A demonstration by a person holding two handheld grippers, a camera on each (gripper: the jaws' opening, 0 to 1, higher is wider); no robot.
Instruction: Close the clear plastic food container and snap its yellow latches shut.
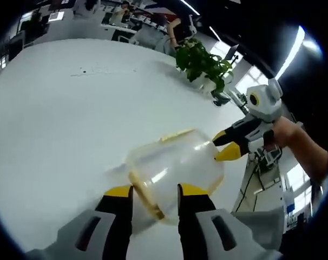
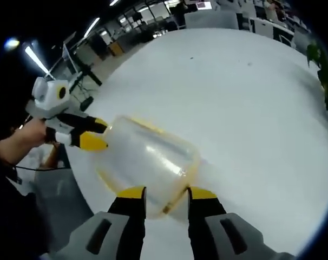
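On white table (image 1: 56, 119), both parted grippers (image 1: 156, 199) (image 2: 161, 197) flank clear container (image 1: 177, 162).

A wide white table (image 1: 56, 119) lies open from nine to twelve o'clock of the clear container (image 1: 175, 165). A potted plant (image 1: 204, 65) stands at one o'clock, well apart.

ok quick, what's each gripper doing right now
left gripper: open, jaws either side of the clear plastic food container edge with its yellow latch.
right gripper: open at the opposite edge.
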